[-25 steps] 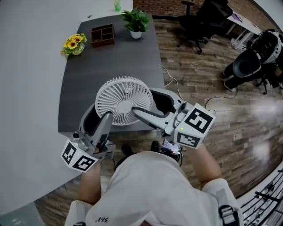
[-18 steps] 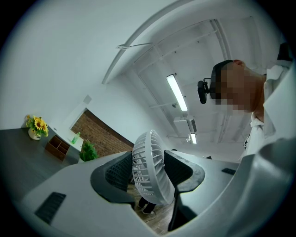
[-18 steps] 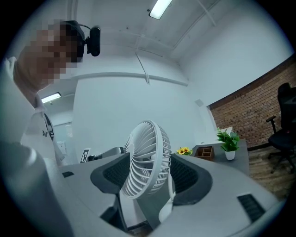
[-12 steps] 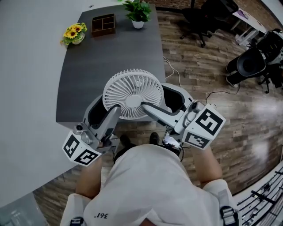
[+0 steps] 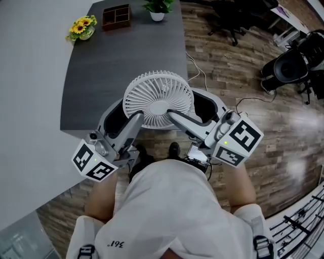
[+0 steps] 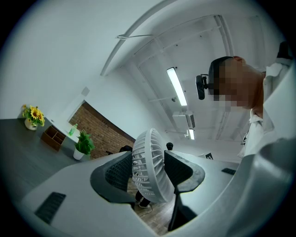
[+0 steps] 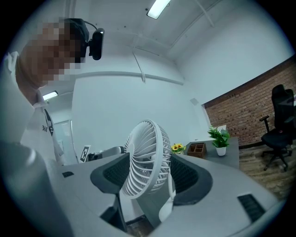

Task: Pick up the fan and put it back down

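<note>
White fan [image 5: 158,99] is held in the air over the near edge of the dark table [image 5: 101,76], round grille face-up in the head view, part of it out past the edge over the wood floor [image 5: 228,76]. In the gripper views the fan head [image 6: 149,171] sits edge-on between the pads, w/ its white stem [image 7: 166,208] hanging below.

L gripper [image 5: 124,114] grips the fan's left side: jaws set wide, one black pad on each grille face. R gripper [image 5: 197,109] does the same on the right side, jaws also wide and closed on the fan head [image 7: 145,157].

Both grippers point away from the person, approx level, and converge on the fan from either side. Marker cubes [image 5: 93,162] and [image 5: 238,141] sit nearest the torso, forearms bent in behind them.

At the table's far end, well apart from the fan: sunflowers [image 5: 81,28], a wooden organizer [image 5: 116,15], a potted plant [image 5: 158,7].
</note>
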`<state>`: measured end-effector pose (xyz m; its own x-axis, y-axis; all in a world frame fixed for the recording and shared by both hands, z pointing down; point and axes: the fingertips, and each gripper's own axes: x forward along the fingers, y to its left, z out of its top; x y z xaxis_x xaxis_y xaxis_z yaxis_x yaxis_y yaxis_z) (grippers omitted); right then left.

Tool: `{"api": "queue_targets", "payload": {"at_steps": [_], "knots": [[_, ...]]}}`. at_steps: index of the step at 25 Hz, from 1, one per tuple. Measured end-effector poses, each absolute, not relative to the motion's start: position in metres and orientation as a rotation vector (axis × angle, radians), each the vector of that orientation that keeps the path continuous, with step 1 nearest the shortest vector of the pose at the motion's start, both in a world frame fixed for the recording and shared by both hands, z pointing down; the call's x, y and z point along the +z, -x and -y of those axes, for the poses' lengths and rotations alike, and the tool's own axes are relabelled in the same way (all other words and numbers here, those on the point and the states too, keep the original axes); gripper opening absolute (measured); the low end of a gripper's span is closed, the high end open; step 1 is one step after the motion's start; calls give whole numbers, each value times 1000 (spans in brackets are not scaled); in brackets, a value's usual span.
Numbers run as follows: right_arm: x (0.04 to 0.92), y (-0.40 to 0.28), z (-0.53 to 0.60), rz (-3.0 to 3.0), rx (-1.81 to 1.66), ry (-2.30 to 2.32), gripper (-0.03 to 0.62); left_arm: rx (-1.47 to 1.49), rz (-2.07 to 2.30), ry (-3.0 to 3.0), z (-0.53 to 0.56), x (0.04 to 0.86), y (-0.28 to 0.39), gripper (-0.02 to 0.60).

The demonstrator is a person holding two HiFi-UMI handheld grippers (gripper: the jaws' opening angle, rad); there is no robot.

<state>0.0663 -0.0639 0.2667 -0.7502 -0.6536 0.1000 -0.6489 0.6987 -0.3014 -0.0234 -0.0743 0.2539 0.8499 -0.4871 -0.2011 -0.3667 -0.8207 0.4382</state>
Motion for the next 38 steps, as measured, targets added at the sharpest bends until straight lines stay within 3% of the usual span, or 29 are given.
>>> {"api": "queue_targets", "payload": {"at_steps": [38], "knots": [[319,-92,124,-2931,-564,1140,282,-247,664,-2630,132,305,-6,233]]}}
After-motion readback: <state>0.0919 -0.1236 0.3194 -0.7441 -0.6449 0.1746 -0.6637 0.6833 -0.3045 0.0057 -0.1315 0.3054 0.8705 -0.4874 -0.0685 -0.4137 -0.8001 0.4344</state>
